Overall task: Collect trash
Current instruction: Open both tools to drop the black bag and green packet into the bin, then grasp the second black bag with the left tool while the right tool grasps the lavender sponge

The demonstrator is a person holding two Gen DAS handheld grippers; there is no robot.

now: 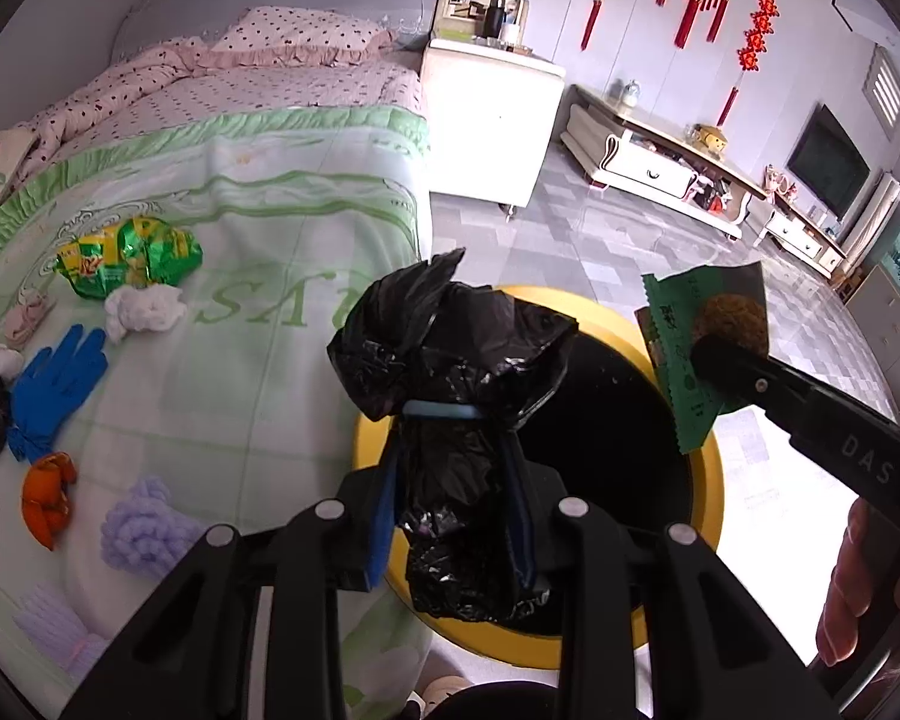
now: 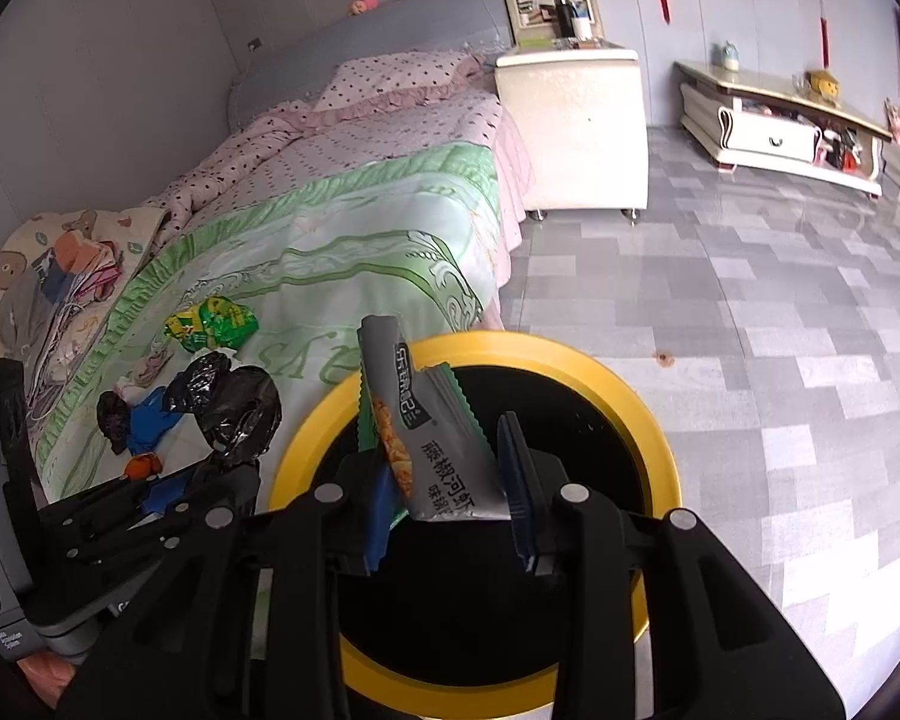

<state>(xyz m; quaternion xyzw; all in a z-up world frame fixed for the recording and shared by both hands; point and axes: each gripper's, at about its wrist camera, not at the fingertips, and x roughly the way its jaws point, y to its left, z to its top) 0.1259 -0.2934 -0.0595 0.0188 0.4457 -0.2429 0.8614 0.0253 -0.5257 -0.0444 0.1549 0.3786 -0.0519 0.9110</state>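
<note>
Trash bin: yellow rim, black interior, standing on the grey tiled floor just beside the bed; lower centre of both views.

Crumpled black plastic bag: clamped between the blue pads of the left gripper, jaws nearly closed on it, held over the bin's rim. In the right wrist view the same bag sits at left centre, with the left gripper seen from the side.

Snack wrapper: grey front with printed characters, green serrated edge, pinched in the right gripper, jaws drawn in on it, over the bin's opening. The left wrist view shows its green reverse at right centre, and fingers of a hand at the lower right edge.

Remaining on the bed's green cover, left wrist view, left side: green snack packet, white tissue wad, blue glove, orange peel, lilac fluffy item. The right wrist view shows the packet, glove and peel only in part, behind the left gripper.

Background: white cabinet, low TV stand.
</note>
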